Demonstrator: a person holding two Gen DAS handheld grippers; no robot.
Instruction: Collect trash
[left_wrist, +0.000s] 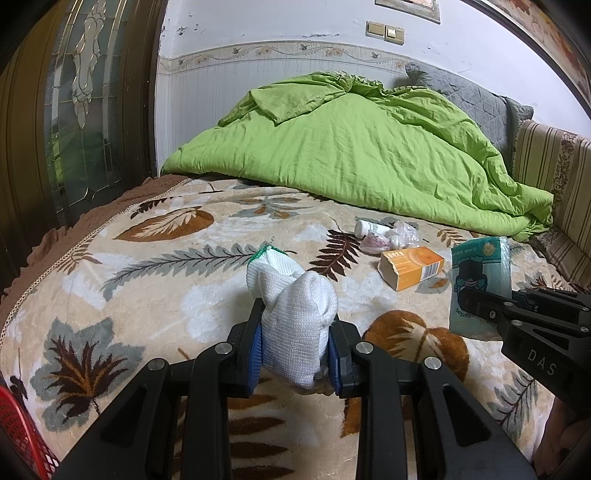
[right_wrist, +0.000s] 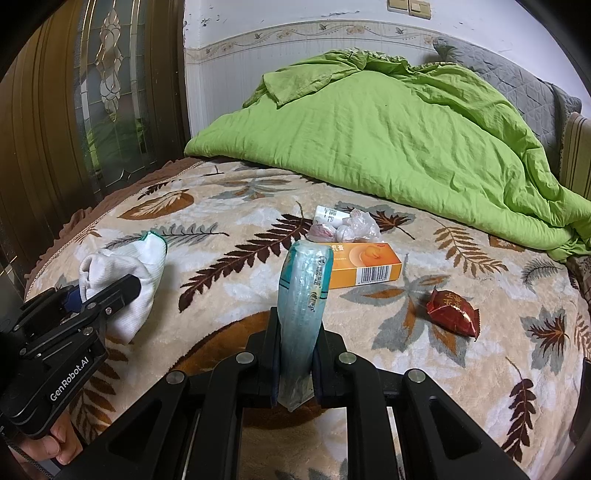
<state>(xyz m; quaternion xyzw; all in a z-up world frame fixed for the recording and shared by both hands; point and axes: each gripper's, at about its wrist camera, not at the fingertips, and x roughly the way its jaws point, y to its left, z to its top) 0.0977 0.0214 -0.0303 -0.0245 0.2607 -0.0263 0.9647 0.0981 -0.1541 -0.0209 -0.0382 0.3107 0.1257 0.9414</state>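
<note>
Trash sits pinched in both tools: the left hand-held gripper (left_wrist: 295, 354) clamps a white glove (left_wrist: 291, 317), the right hand-held gripper (right_wrist: 297, 363) a teal packet (right_wrist: 303, 295), both lifted off the bed (right_wrist: 221, 314), probably for binning. Orange box (right_wrist: 364, 266) and red wrapper (right_wrist: 453, 312) remain mid-frame.

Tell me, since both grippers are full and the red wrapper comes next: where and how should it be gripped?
Once a gripper is free, probably come straight down on the red wrapper and pinch across its puffed middle. It lies flat on the blanket, apart from the orange box, with thin crimped ends that would likely slip or fold.
</note>
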